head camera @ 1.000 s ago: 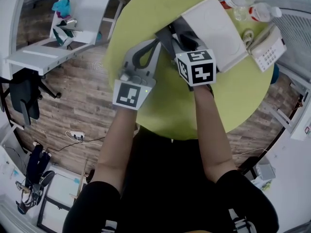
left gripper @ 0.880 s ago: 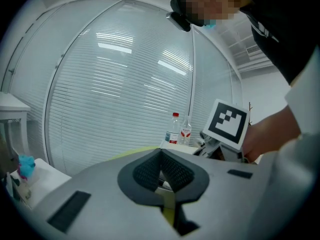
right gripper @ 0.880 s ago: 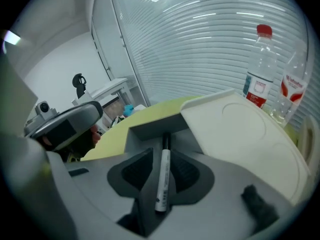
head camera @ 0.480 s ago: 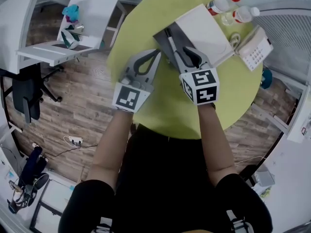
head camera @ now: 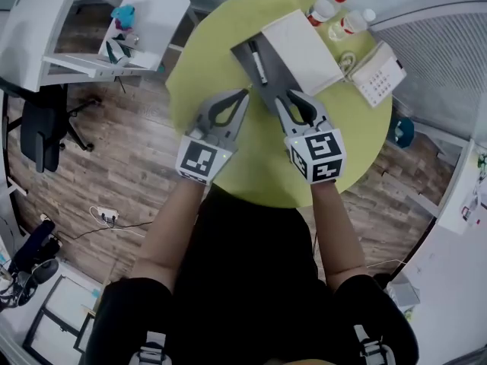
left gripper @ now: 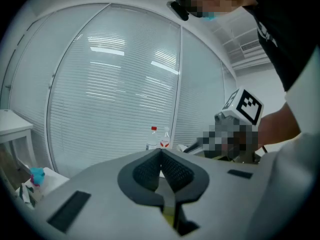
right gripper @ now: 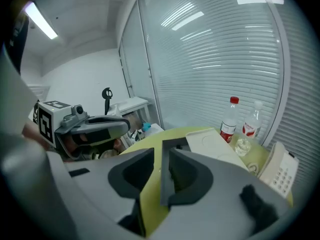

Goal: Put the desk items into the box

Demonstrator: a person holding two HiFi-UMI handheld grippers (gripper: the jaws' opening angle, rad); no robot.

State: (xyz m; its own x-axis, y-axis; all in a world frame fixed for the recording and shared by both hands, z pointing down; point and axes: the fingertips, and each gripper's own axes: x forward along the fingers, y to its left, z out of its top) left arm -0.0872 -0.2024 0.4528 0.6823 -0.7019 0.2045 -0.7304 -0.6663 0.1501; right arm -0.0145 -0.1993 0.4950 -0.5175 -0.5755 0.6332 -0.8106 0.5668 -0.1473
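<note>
Head view: right gripper [head camera: 294, 97], earlier over the box [head camera: 272, 80], now sits back from it; the box holds a marker [head camera: 257, 61] toward the table's [head camera: 213, 67] far edge, with bottles [head camera: 323, 7] beyond.
Left gripper view: left gripper [left gripper: 160, 156] closed, empty.
Right gripper view: jaws closing, nothing between.

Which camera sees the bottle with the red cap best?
The right gripper view: the clear plastic red-capped bottle stands large and whole. The head view shows it small, from above; the left gripper view shows it tiny and far off.
</note>
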